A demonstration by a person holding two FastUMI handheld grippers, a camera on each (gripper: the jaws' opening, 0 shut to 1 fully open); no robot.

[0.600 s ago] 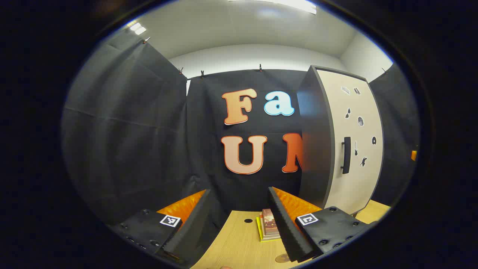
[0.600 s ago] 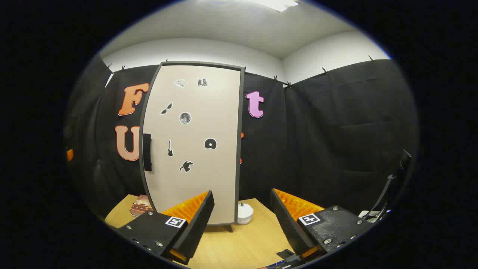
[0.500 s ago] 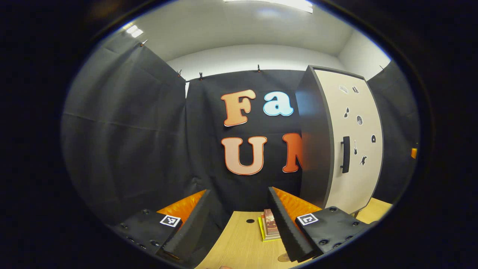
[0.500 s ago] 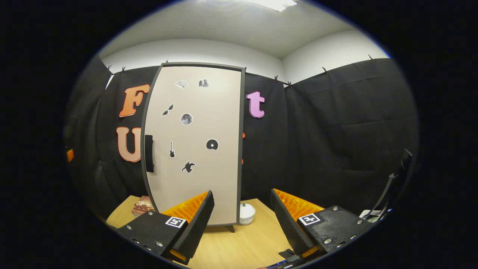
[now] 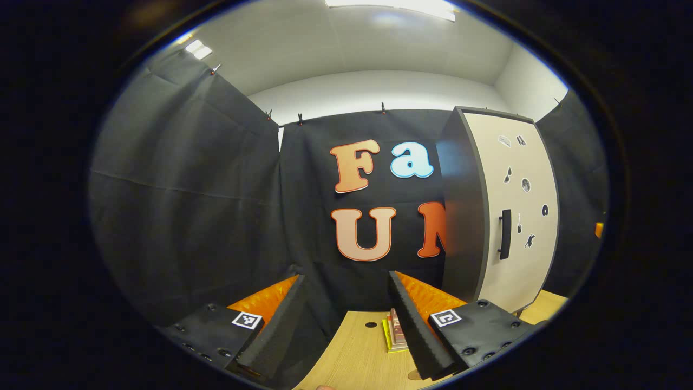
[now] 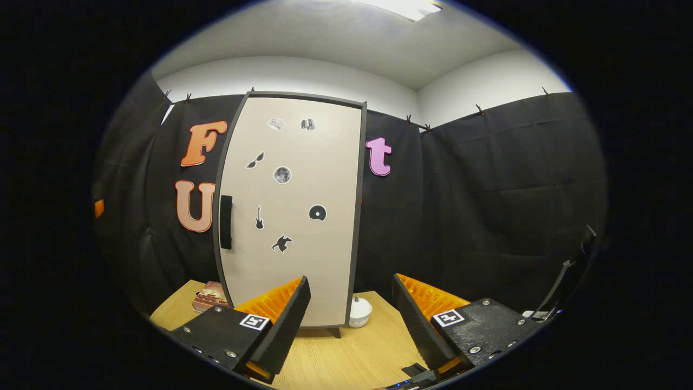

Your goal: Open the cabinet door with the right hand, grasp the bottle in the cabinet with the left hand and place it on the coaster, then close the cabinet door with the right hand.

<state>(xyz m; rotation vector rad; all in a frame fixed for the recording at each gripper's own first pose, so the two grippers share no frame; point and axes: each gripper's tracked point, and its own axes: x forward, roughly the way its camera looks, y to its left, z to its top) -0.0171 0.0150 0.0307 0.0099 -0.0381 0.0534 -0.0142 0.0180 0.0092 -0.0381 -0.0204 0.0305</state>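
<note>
A tall cabinet stands on the wooden table, its beige door [image 6: 292, 216] shut, with small stickers and a black handle [image 6: 226, 222] near its left edge. In the left gripper view the same cabinet [image 5: 511, 216] stands at the right, handle [image 5: 504, 234] facing me. A round brown coaster [image 5: 414, 374] peeks out on the table behind my left gripper's right finger. My left gripper [image 5: 346, 325] is open with nothing between its fingers. My right gripper [image 6: 349, 319] is open too, some way in front of the door. The bottle is hidden.
A stack of books [image 5: 394, 335] lies on the table [image 5: 357, 357] left of the cabinet, also seen as books [image 6: 208, 298] in the right gripper view. A small white lidded pot [image 6: 359, 313] sits at the cabinet's right foot. Black cloth walls surround the table.
Both views have shifted slightly: the cabinet and wall have slid right and down in each view. The door stays shut and both grippers stay open.
</note>
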